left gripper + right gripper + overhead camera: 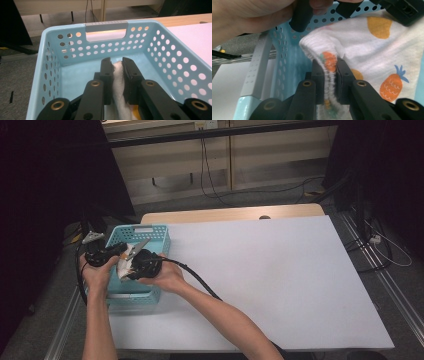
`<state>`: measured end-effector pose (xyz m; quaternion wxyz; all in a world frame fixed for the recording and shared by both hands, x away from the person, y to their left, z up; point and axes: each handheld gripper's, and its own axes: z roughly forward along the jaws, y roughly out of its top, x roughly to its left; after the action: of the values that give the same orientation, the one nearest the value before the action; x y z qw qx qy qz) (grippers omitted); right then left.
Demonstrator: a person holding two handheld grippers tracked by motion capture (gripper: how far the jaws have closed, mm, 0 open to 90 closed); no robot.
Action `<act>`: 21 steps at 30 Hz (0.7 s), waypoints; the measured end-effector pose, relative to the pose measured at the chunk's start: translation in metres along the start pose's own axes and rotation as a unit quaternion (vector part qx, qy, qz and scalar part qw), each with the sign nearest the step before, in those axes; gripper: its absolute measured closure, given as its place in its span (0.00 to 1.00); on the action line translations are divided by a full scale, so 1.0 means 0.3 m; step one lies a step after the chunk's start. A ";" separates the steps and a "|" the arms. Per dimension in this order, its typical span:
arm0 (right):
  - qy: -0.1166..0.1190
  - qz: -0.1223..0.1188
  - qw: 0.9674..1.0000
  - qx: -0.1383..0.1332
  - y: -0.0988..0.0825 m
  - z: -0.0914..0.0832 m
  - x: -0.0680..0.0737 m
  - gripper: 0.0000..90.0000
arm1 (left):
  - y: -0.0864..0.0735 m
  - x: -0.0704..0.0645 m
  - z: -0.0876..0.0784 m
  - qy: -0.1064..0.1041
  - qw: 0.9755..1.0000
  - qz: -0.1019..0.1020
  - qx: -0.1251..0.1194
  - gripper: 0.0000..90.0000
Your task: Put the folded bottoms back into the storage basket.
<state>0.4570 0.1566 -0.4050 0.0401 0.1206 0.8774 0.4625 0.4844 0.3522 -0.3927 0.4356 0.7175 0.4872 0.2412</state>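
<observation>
A white cloth [364, 45] printed with orange fruit hangs over a light blue perforated basket [150, 236] at the table's left edge. My left gripper [117, 64] is shut on a fold of the white cloth [118, 82] above the basket's floor [75, 77]. My right gripper [329, 65] is shut on the cloth's ribbed hem beside the basket wall [287, 65]. In the high view both grippers, left [111, 253] and right [131, 269], meet over the basket with the cloth [126, 261] between them.
The basket [175, 57] has a grey handle [106, 26] on its far wall. A large white sheet [280, 270] covers the table to the right. The wooden table edge [225, 214] lies behind. Cables [210, 175] run on the floor beyond.
</observation>
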 end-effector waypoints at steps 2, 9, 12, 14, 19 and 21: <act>-0.002 0.004 1.000 0.000 0.000 0.003 -0.001 0.86 | 0.001 -0.002 0.000 0.003 1.000 0.002 -0.005 0.88; -0.016 0.020 1.000 0.001 0.003 0.010 -0.002 0.65 | 0.002 -0.006 0.001 0.030 0.999 0.017 -0.015 0.46; -0.013 0.023 1.000 0.000 0.002 0.007 -0.002 0.61 | 0.006 -0.002 -0.006 0.037 0.999 0.007 -0.022 0.34; -0.012 0.022 1.000 -0.001 0.004 0.002 0.002 0.58 | 0.010 -0.001 -0.010 0.039 0.999 0.006 -0.023 0.29; -0.011 0.023 1.000 -0.009 0.007 -0.014 0.004 0.51 | 0.021 -0.016 -0.019 0.048 0.998 0.014 -0.037 0.14; -0.010 0.023 1.000 -0.017 0.005 -0.021 0.003 0.50 | 0.025 -0.021 -0.024 0.049 0.998 0.015 -0.041 0.08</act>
<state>0.4551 0.1525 -0.4001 0.0403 0.1447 0.8661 0.4768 0.4800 0.3483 -0.3821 0.4364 0.6932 0.4873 0.3025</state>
